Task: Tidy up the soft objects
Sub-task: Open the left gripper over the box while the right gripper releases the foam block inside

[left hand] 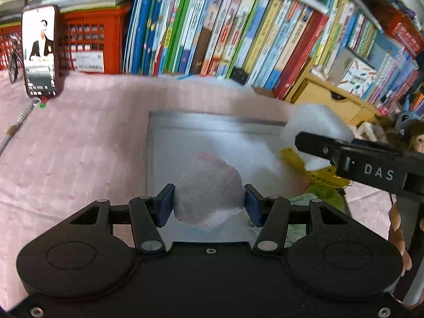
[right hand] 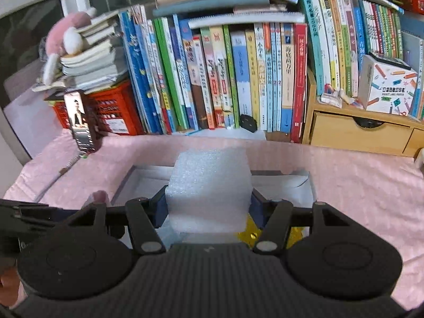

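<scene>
My left gripper (left hand: 209,202) is shut on a bunched white gauze cloth with pink edging (left hand: 209,190), held above a shallow grey box (left hand: 212,119) lined with white. My right gripper (right hand: 209,204) is shut on a white foam block (right hand: 210,185), which it holds over the same box (right hand: 281,182). In the left wrist view that foam block (left hand: 315,127) and the right gripper's black finger (left hand: 318,145) hang over the box's right side. Under them lie a yellow item (left hand: 318,172) and a green soft item (left hand: 326,196).
A pink cloth (left hand: 79,145) covers the table. Behind it stand a row of books (right hand: 225,79), a red crate (right hand: 114,111), a propped phone (left hand: 41,50) and a wooden drawer unit (right hand: 357,132). A doll (left hand: 416,137) sits at the far right.
</scene>
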Demonstrator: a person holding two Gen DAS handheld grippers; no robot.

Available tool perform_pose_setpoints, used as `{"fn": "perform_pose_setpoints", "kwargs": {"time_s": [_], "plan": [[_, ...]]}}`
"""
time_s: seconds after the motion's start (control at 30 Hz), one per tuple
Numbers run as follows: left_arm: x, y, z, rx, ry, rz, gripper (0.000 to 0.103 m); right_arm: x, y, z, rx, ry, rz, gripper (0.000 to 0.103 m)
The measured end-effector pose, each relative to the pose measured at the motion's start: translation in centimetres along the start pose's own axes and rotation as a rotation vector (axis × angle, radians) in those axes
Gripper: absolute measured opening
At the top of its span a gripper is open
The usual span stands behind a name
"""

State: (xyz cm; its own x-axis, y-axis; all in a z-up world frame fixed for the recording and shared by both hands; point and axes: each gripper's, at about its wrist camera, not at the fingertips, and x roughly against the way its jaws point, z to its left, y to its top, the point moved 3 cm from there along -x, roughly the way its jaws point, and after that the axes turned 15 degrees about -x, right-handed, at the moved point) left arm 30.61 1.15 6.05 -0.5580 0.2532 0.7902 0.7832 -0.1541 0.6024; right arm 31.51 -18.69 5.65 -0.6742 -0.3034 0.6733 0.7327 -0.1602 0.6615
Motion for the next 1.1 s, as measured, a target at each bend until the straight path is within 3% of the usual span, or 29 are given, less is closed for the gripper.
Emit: {"fn": "perform_pose_setpoints", "kwargs": {"time_s": [0.23, 0.63, 1.0, 1.1], "plan": [[-1.8, -0.5, 0.2, 0.015, -0.079, 0.077, 0.053, -3.4, -0.2, 0.9, 0.017, -0.037, 0.072, 0.069], [-4.1, -0.7, 0.1, 0.011, -0.074, 0.152, 0.053, -6.7, -1.3, 0.7, 0.03, -0.081, 0.153, 0.072], [-4.8, -0.6, 0.2, 0.021, -0.093, 0.167, 0.054, -7.5, -1.7, -0.4, -0.006, -0.095, 0.194, 0.073], [-4.7, -0.6, 0.0, 0.021, -0.107, 0.164, 0.059, -7.4, -1.7, -0.4, -0.011, -0.092, 0.197, 0.074]]}}
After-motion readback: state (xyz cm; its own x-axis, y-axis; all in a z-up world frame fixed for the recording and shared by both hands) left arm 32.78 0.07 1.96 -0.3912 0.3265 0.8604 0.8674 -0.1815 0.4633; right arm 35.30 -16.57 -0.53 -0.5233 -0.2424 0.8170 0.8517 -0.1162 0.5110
